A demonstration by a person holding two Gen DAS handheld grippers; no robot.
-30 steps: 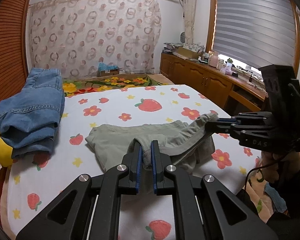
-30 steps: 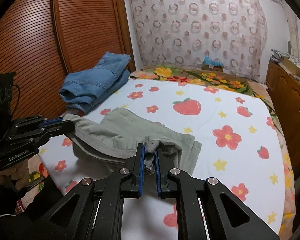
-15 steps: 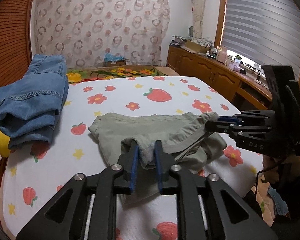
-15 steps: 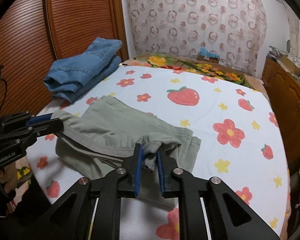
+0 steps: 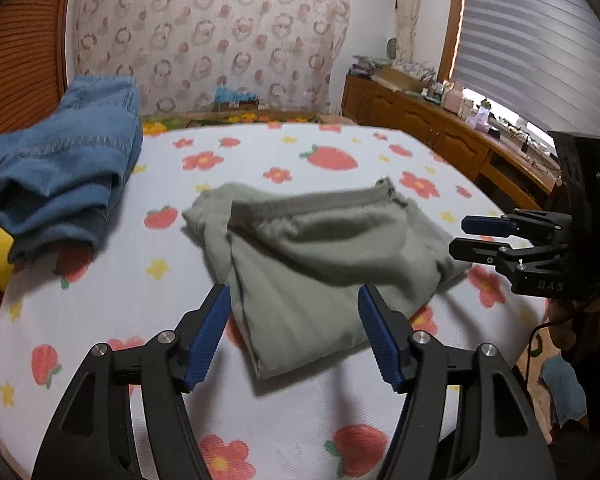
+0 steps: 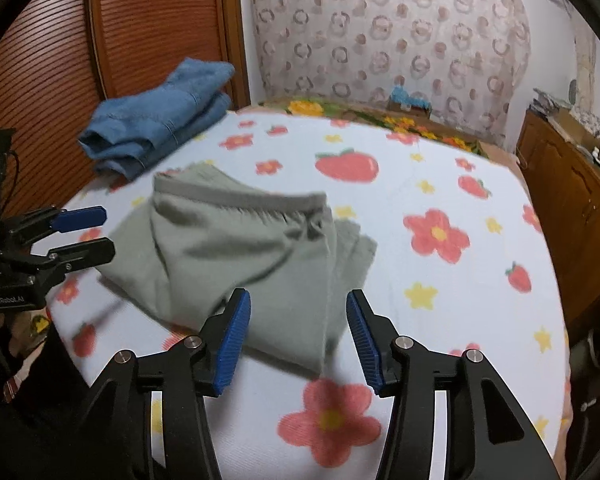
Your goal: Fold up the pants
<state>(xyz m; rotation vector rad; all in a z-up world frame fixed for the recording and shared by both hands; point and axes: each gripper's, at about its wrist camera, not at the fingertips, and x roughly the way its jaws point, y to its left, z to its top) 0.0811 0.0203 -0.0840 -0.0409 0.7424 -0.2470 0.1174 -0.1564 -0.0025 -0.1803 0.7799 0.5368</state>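
With the left gripper (image 5: 294,334) and right gripper (image 6: 296,336) both opening and clear of cloth, the folded green pants (image 5: 316,264) lie near the bed's (image 5: 112,296) near edge, where their bulging top layer could spring open.

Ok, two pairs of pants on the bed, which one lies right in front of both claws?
The grey-green pants, folded mid-bed, just beyond the left claw and right claw, whose jaws are opening, pads clear of them. The blue jeans lie piled by the wooden wall.

Both hand-held grippers, left (image 5: 294,334) and right (image 6: 298,338), are opening, dropping the green pants (image 5: 308,264) onto the bed (image 5: 140,304).
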